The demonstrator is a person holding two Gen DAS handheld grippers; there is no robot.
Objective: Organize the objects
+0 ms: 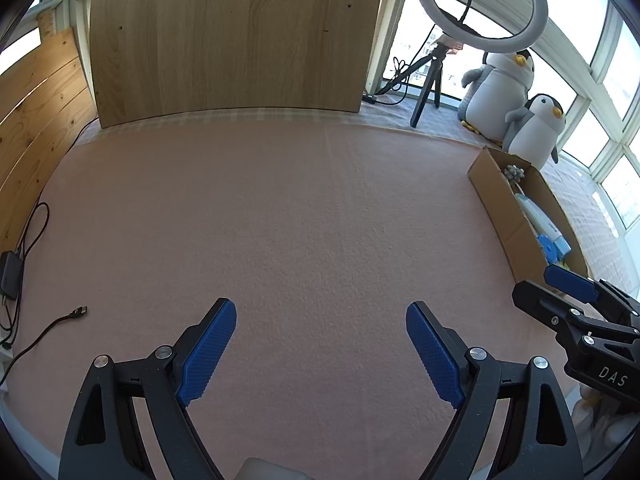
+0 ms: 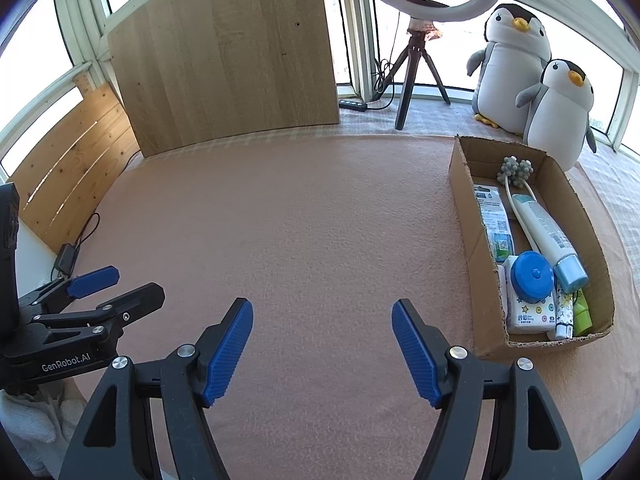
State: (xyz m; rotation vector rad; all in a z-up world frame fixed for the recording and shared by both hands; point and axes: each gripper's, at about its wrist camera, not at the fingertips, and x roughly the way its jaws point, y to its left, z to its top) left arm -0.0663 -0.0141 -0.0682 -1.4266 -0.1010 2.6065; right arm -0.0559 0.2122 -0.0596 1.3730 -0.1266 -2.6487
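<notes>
Both my hand-held grippers, left [image 1: 320, 348] and right [image 2: 322, 348], hang wide open and empty over the bare pink surface [image 2: 280, 220]. Everything sits packed inside the cardboard box [image 2: 466, 216]; if anything needs straightening there, I'd approach from above its open top.

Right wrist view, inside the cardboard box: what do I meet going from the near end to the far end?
In the cardboard box: white tissue pack, then blue round lid, then white tube, then grey bobbly massager at the far end.
</notes>
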